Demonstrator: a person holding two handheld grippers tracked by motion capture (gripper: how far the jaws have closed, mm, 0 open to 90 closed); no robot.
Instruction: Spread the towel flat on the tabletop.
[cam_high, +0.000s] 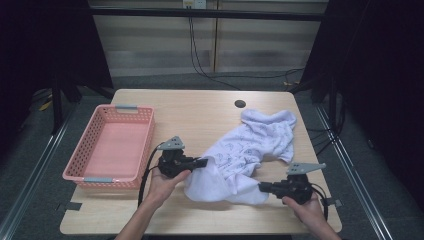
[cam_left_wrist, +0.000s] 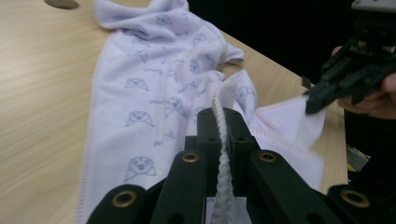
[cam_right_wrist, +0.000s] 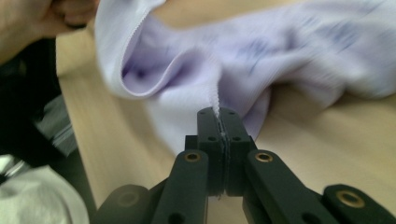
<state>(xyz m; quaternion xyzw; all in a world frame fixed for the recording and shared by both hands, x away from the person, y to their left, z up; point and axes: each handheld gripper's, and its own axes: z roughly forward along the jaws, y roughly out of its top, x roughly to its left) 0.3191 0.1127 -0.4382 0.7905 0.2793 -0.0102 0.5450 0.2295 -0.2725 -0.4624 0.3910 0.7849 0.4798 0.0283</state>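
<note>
**Colleague:** How far along are you?

**Me:** I'd say early. The big thing here is the white printed cloth, lying rumpled across the right half of the table, running from near the far right corner down toward my side. I've got both near ends of it. My left gripper is clamped on its left edge; in the left gripper view the stitched hem runs straight up between the closed jaws. My right gripper is pinched on the near right edge, the hem coming out of the shut jaw tips in the right gripper view.

**Colleague:** So what's left?

**Me:** By my judgement nearly all of it: the grasp is made, but the cloth is bunched, not spread or folded. The pink basket at the table's left edge has nothing in it.

**Colleague:** And the surroundings?

**Me:** Pale wood tabletop with a dark round hole near the far edge. Beyond it, grey floor, cables hanging down a light wall, and dark curtains at both sides.
</note>
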